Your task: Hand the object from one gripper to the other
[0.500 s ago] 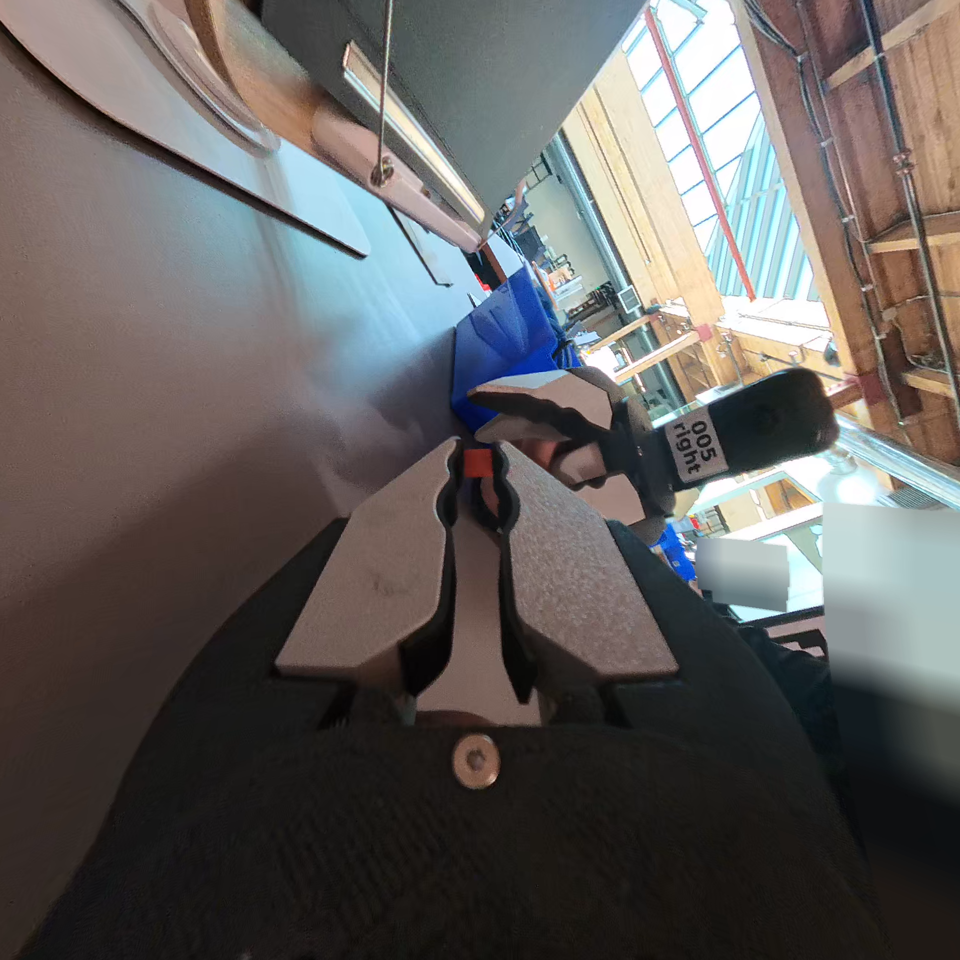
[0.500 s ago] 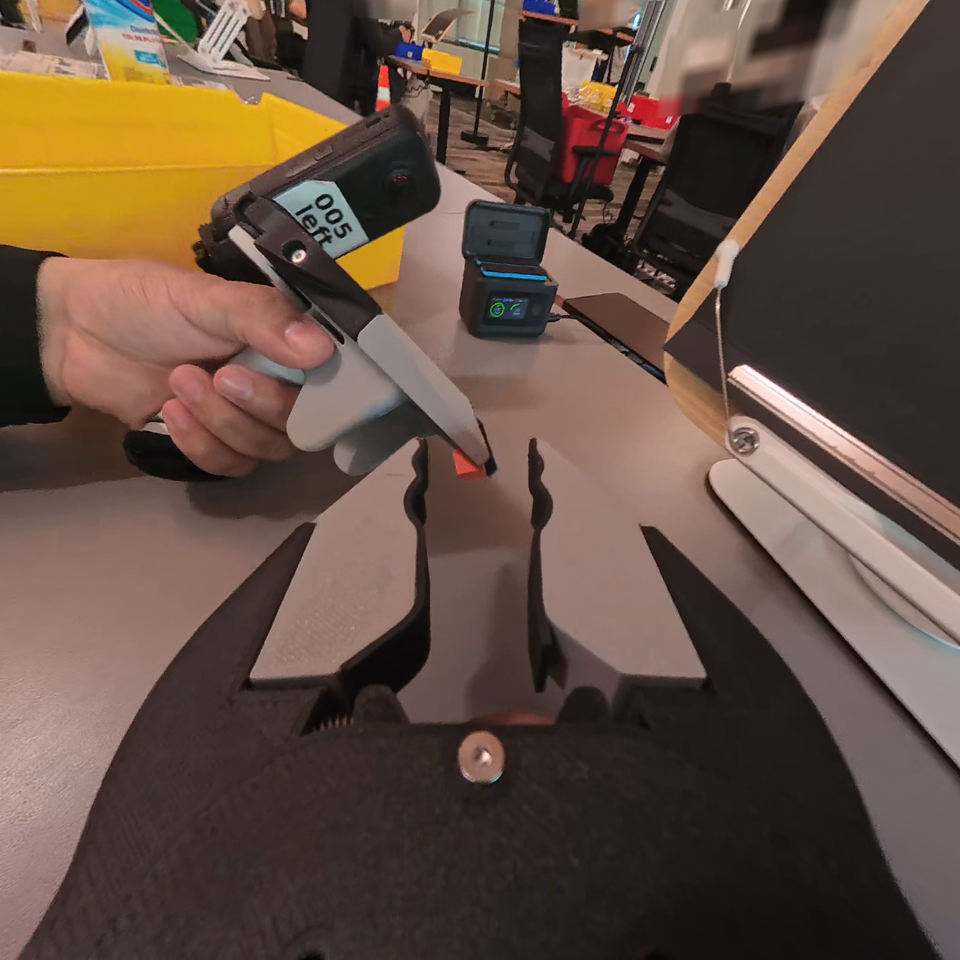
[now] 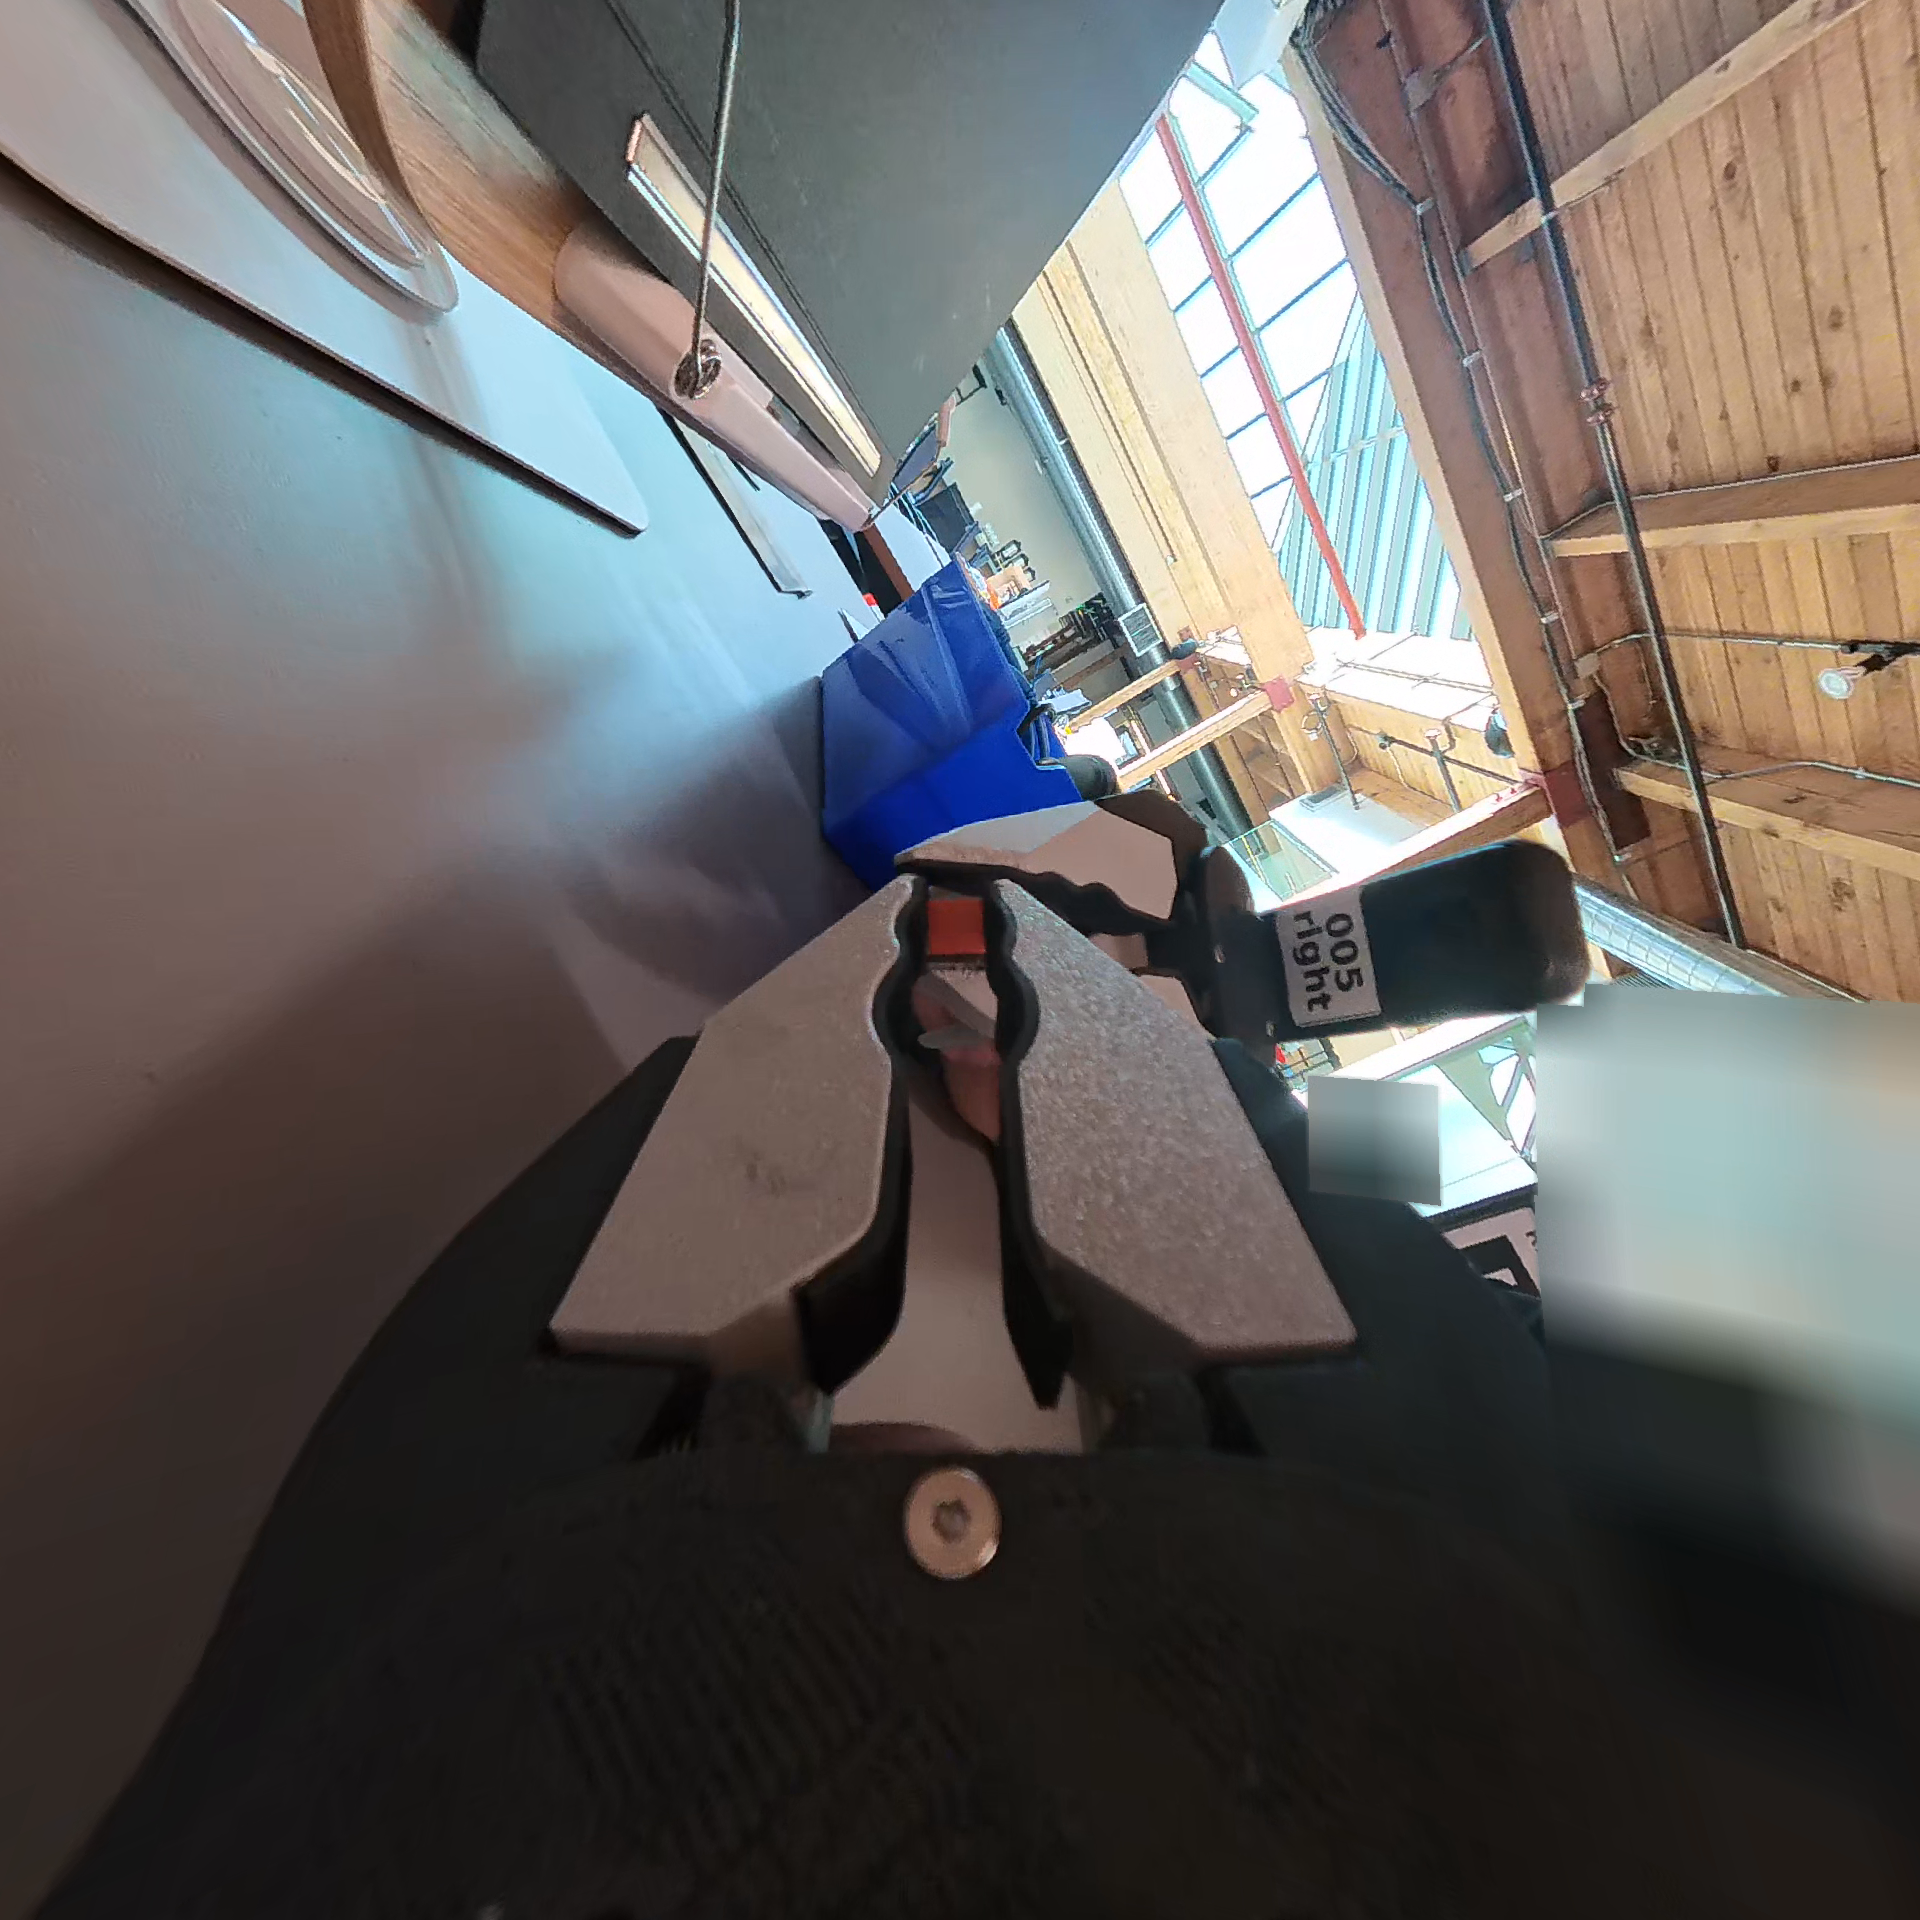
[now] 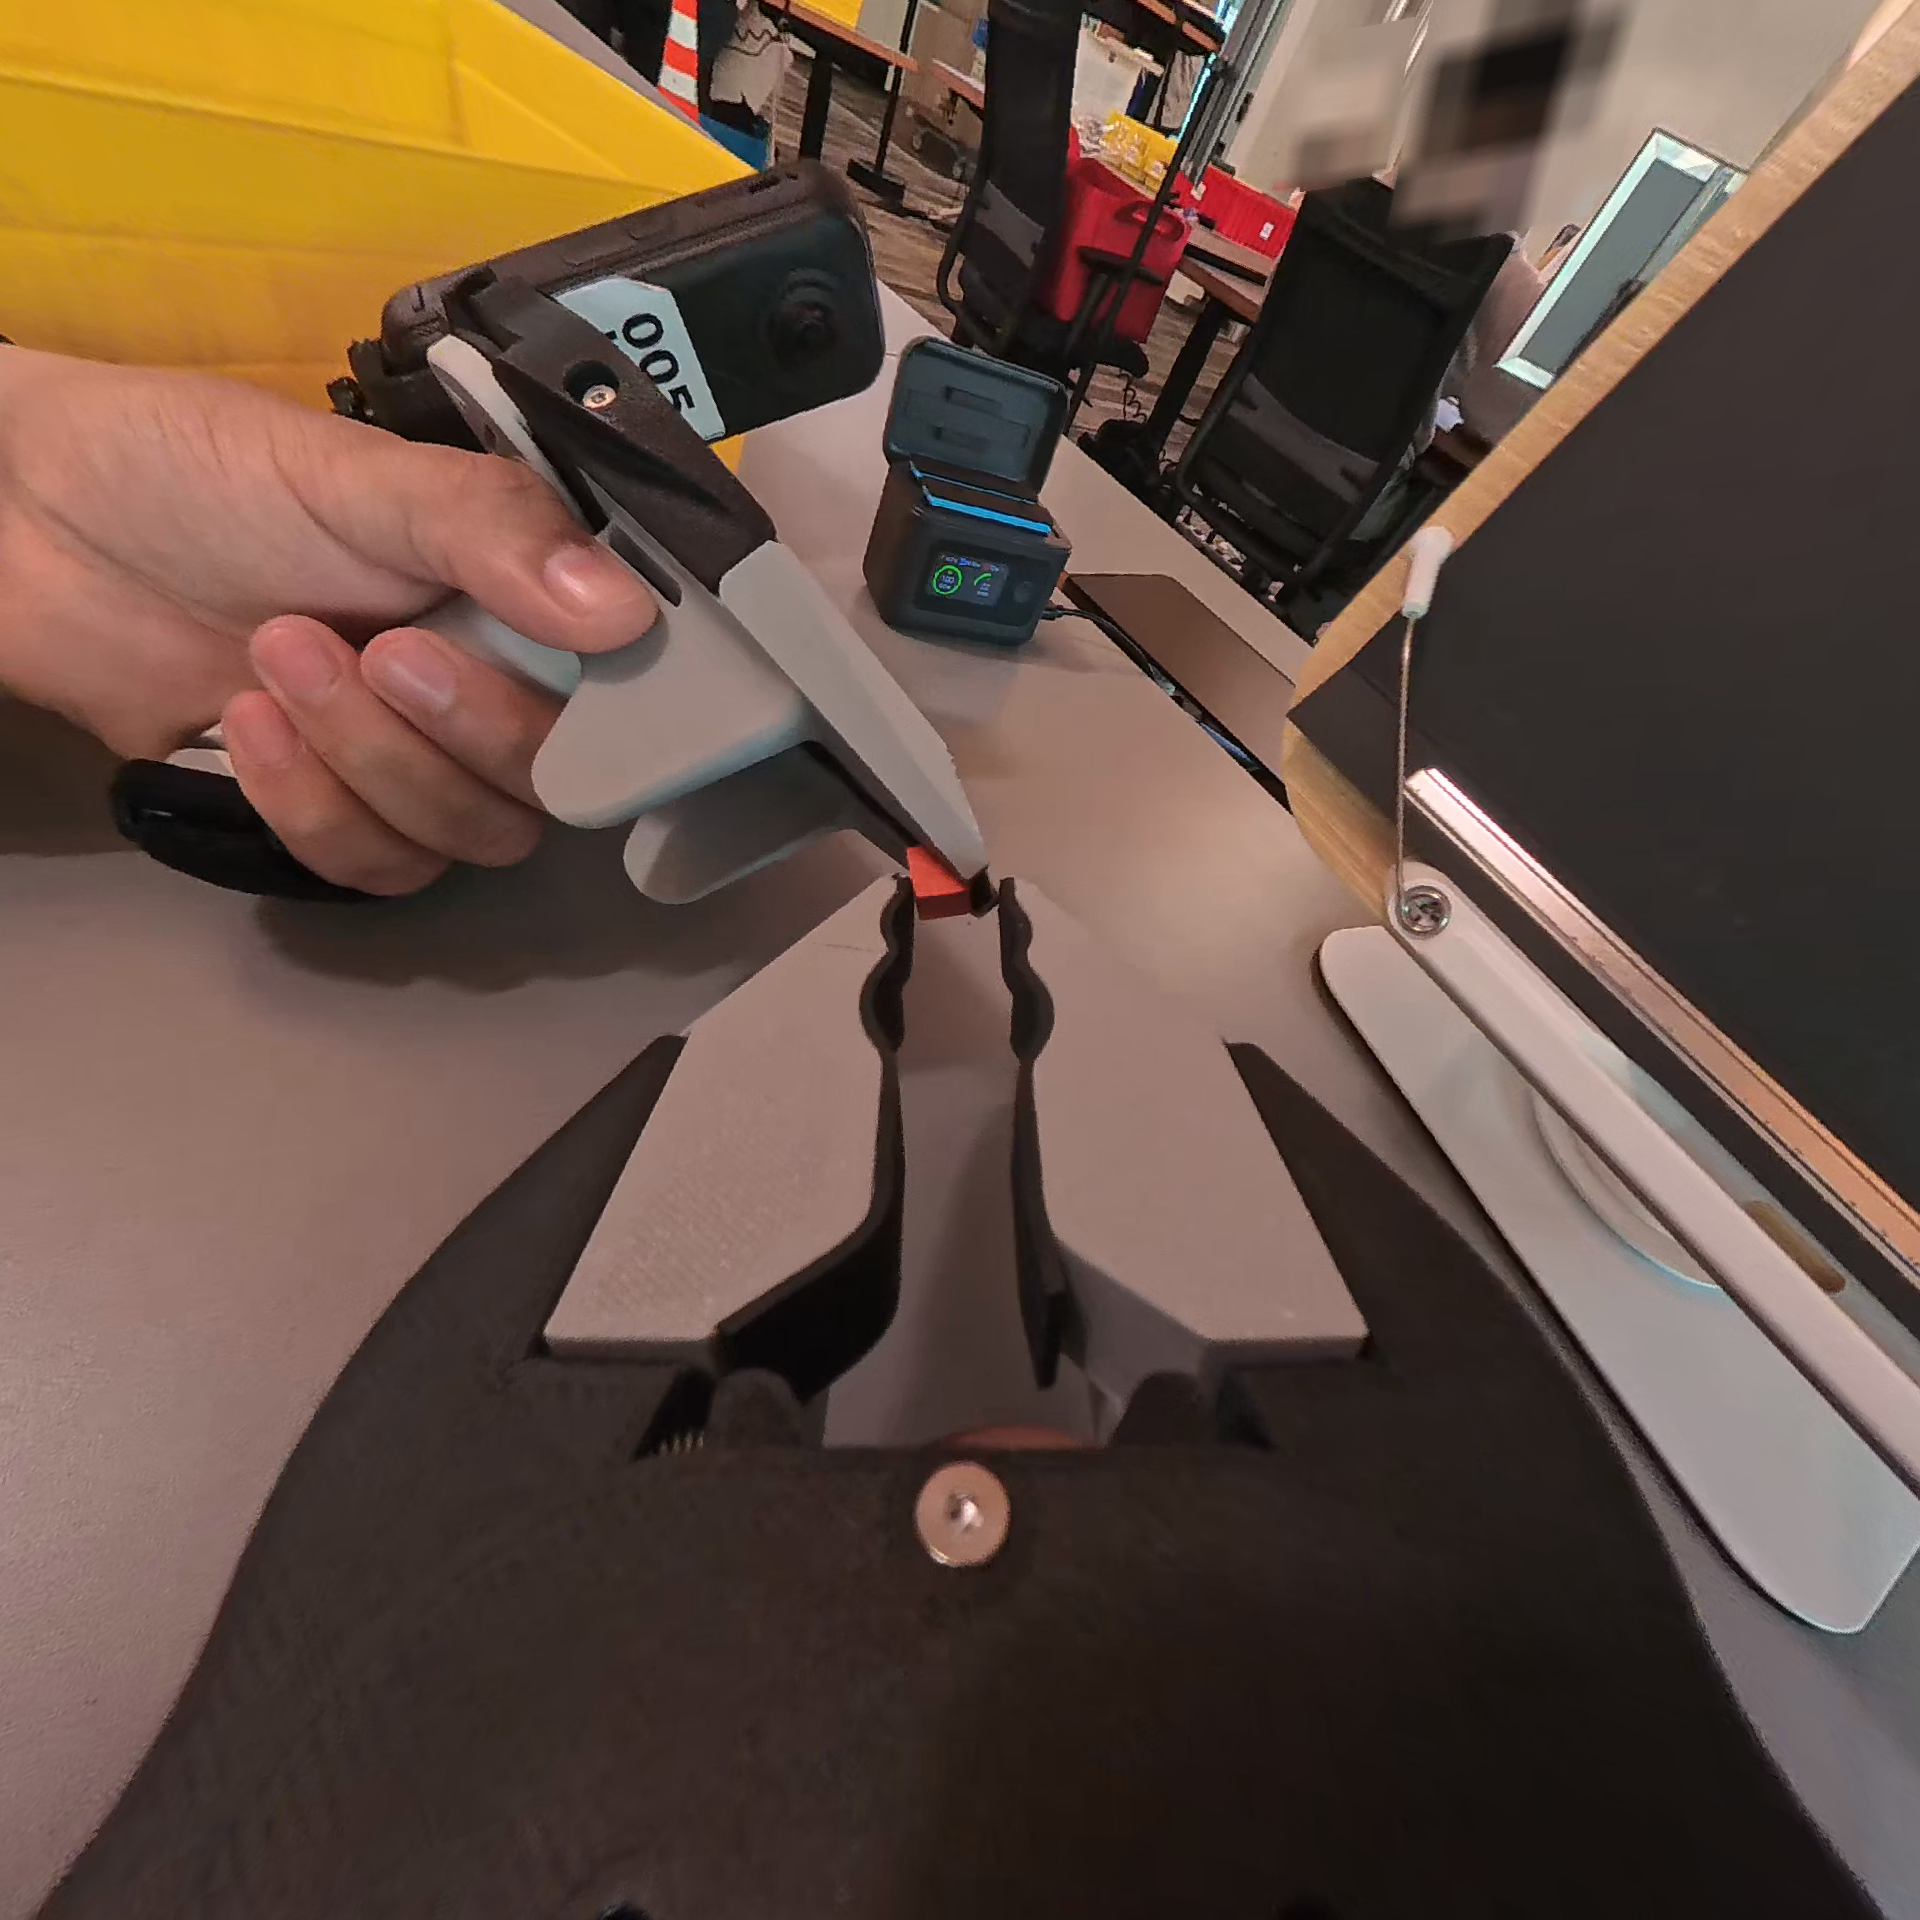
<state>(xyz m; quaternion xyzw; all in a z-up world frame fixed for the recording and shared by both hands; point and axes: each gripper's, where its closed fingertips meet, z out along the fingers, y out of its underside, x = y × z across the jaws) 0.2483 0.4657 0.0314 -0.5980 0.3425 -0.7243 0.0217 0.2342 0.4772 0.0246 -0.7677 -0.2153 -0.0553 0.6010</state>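
Since the earlier frame, both grippers have closed in on each other, and the right gripper's [image 4: 951,894] fingers, then spread wide short of the block [image 4: 943,896], have narrowed until their tips sit at either side of it. At mid-frame in the right wrist view the small orange block lies between those tips; whether they press it yet cannot be told. From the upper left the left gripper [image 4: 961,878], held in a hand [image 4: 281,613], reaches down with its tips pinching the block's far end. In the left wrist view the left gripper [image 3: 956,920] is pressed on the block [image 3: 956,927] at frame centre, and the right gripper [image 3: 1029,883] meets it from the right just beyond. Farther off in the right wrist view, a dark charger case [image 4: 966,551] with its lid up stands on the grey table [image 4: 260,1091] above centre, a yellow bin [image 4: 312,156] fills the upper left, and a dark board on a white foot [image 4: 1558,1247] runs down the right side. A blue bin [image 3: 925,738] sits on the table beyond the grippers in the left wrist view.
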